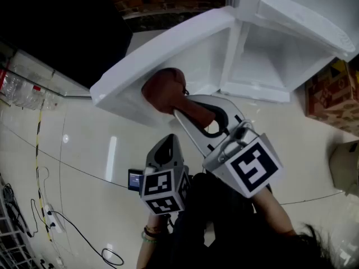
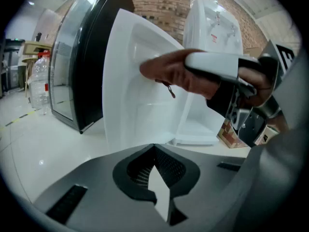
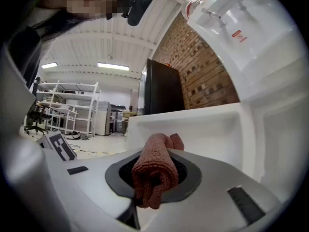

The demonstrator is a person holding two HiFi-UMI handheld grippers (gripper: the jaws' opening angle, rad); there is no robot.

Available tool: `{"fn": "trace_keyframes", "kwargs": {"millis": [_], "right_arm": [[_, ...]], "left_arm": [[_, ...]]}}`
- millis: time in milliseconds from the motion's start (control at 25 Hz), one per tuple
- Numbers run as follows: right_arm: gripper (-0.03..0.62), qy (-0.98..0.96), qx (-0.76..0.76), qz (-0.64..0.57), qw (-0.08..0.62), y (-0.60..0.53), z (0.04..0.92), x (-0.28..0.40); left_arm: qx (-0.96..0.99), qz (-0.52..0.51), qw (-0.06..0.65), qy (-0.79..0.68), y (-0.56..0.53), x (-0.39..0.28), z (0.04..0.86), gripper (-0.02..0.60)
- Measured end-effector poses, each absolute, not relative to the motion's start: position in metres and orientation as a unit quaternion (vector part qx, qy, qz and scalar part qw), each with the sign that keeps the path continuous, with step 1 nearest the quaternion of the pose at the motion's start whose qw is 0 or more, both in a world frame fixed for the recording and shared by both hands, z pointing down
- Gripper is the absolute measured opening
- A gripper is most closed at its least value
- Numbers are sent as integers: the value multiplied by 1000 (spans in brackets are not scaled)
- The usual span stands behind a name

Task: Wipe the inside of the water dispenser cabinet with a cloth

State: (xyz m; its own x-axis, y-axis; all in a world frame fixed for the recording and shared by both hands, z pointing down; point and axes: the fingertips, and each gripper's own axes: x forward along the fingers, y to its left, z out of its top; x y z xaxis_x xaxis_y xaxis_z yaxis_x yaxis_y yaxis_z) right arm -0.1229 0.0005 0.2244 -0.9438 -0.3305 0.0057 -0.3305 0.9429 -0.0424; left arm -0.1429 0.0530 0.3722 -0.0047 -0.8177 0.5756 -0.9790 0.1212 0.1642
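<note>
The right gripper (image 1: 186,107) had its jaws clamped on a rust-red cloth (image 1: 162,87), folded into a thick roll that bulged out past the jaw tips. The roll's free end sat at the inner face of the open cabinet door (image 1: 168,49), low on the recessed white panel. Whether it pressed on the panel or hung just off it could not be told. The right gripper's marker cube (image 1: 255,167) lay back from the door, toward the person.

The left gripper (image 2: 154,149) had its jaws drawn together at the tips with nothing between them. It was further from the door than the right one, pointed toward the door's inner face, with its own marker cube (image 1: 162,190) facing up.

Past the door's hinge edge, the water dispenser cabinet (image 1: 263,66) stood open, showing a bare white compartment. A black glass-fronted cooler (image 2: 82,71) stood on the door's outer side, with a brick wall (image 3: 203,76) behind both. A large water bottle (image 2: 38,81) stood on the pale floor (image 1: 84,167) beyond the cooler, well away from the door.
</note>
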Motion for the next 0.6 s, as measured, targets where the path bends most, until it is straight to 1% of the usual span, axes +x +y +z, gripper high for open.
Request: {"fn": "trace_keyframes", "kwargs": {"millis": [160,320,480,600], "right_arm": [[75,992,-124,10,-2,12,217,-155],[75,990,-137,26,-8,-2,224,-161],[75,978,-209,-3,-17,-48,237,-129],[75,960,-280,17,-19,-95,243,-84]], "left_arm": [[653,147,282,-687,48,-139,377,3],[654,147,283,-686,48,-138,378,3],[650,145,284,-690,50,-141,377,3],[649,143,284,-691,52,-142,376,3]]}}
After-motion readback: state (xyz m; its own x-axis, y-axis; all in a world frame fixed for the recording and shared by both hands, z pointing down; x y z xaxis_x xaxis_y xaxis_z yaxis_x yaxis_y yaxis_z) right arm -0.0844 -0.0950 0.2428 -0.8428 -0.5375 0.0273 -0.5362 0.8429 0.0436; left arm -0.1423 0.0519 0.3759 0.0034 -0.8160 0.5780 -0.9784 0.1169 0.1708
